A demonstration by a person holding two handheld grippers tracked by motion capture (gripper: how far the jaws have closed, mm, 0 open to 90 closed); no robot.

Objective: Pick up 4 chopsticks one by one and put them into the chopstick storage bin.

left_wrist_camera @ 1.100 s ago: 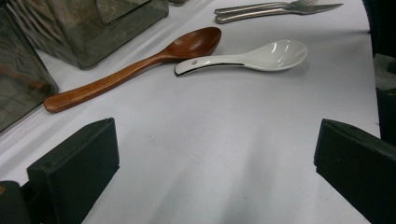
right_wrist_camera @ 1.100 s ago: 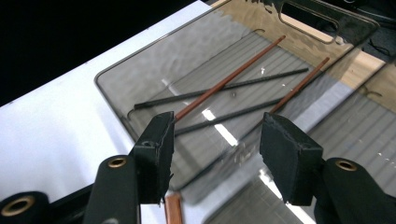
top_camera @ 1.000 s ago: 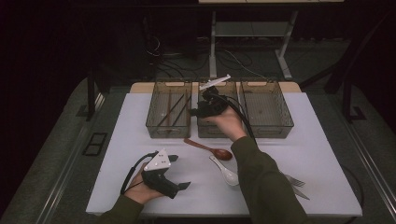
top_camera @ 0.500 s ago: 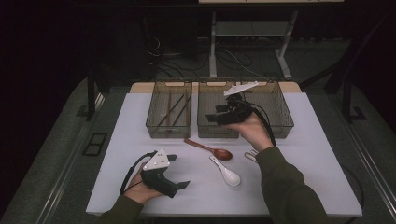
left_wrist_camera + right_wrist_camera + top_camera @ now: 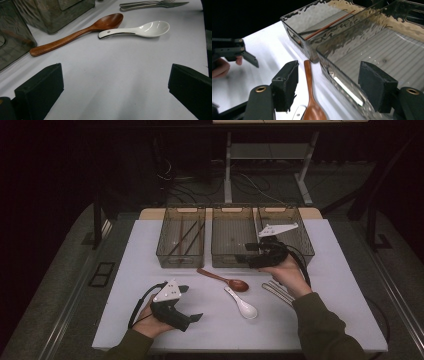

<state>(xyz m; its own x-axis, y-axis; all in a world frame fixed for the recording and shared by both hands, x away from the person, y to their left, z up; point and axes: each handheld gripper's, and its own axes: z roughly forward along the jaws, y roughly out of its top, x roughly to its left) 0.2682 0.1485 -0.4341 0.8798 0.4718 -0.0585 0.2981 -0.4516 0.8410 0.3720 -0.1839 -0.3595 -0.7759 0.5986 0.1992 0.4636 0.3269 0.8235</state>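
The right gripper point(image 5: 246, 256) sits at centre right of the high view, held level over the front edge of the middle bin point(image 5: 220, 255) with its nose towards frame left. Its jaws stand partly apart with nothing between them, and they have just been opening. In the right gripper view the wooden spoon point(image 5: 310, 100) lies just below and ahead of the pads, so the hand looks set to come down on cutlery next.

In the high view the wooden spoon point(image 5: 223, 279) lies at an angle below the bins, and the white ceramic spoon point(image 5: 242, 304) rests just beside its bowl, apart from it. A few metal pieces point(image 5: 280, 292) lie by the right wrist. The left bin point(image 5: 167, 254) holds chopsticks point(image 5: 187, 237), which suggests sorting by kind.

The left gripper point(image 5: 194, 318) rests low on the table at lower left, jaws wide and empty, probably parked out of the way.

The table point(image 5: 350, 285) is covered in plain white. Grey carpet surrounds it, and the room behind is dark, with cables and a desk frame at the top of the frame.
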